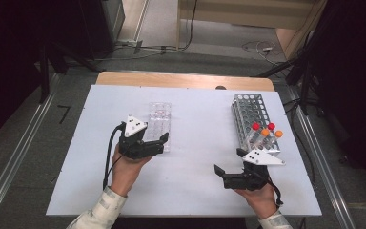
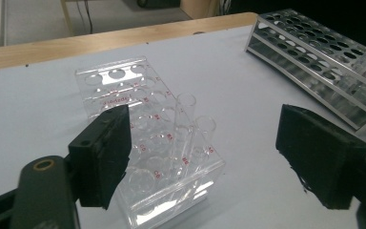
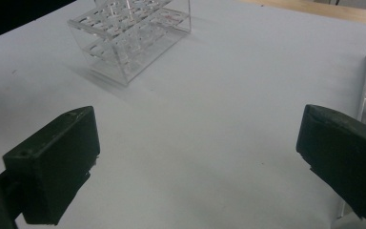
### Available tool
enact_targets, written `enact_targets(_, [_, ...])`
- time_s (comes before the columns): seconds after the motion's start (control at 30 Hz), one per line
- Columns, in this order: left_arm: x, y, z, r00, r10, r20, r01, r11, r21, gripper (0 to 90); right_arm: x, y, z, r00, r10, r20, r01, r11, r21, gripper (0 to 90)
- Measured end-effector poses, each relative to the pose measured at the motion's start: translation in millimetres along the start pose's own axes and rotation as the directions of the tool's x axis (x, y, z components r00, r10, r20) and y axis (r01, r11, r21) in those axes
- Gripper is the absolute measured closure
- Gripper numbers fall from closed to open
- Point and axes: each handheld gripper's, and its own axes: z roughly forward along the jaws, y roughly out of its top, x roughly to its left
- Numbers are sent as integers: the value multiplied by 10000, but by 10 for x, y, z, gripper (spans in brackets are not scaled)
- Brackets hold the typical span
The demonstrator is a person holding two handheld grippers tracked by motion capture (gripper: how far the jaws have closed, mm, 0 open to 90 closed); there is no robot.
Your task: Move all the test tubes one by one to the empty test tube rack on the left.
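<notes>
Two glass tubes stand in the clear rack (image 2: 147,143).
Left hand-held gripper (image 2: 202,152) spread around them; right hand-held gripper (image 3: 195,162) spread, empty.

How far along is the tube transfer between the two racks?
Done: two clear tubes stand in the clear rack. In hand: nothing; the left tool is open around those tubes without touching, and the right tool is open over bare table. Left: four capped tubes remain in the metal rack.

Left hand-held gripper (image 1: 164,141): black jaws spread wide, nothing between the pads, pointing away from the person.
Right hand-held gripper (image 1: 228,164): black jaws wide apart, empty, angled leftward.
Forearms: enter from the bottom edge.
</notes>
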Motion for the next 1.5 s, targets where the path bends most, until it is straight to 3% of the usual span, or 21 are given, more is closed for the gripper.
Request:
enact_targets(0.23, [132,-45,-42,9991,-415,-81,415,9991,7,140,-37,-16,-93,9999,-81,130,84,9996,-252,22])
enact_targets(0.37, [169,-65,-55,9990,-411,-200,413,9991,86,110,-87,-40,-177,9997,48,240,-38,9993,-382,23])
enact_targets(0.6, [198,-94,-89,9989,-473,75,473,9989,32,81,-194,-82,-317,9982,280,524,-248,9978,-618,42])
enact_targets(0.9, [190,-101,-78,9992,-374,-104,375,9992,156,84,-362,-126,-456,9919,585,1124,-482,9946,-923,59])
enact_targets(1.2, [186,-100,-91,9990,-375,-234,376,9993,31,86,-527,-140,-461,9793,797,1863,-602,9923,-1080,114])
enact_targets(1.33, [188,-101,-89,9990,-367,-261,369,9993,47,86,-616,-146,-470,9701,965,2225,-718,9906,-1166,130])
enact_targets(1.5, [185,-103,-84,9992,-327,-213,328,9994,74,86,-742,-160,-476,9541,1218,2735,-908,9882,-1234,213])
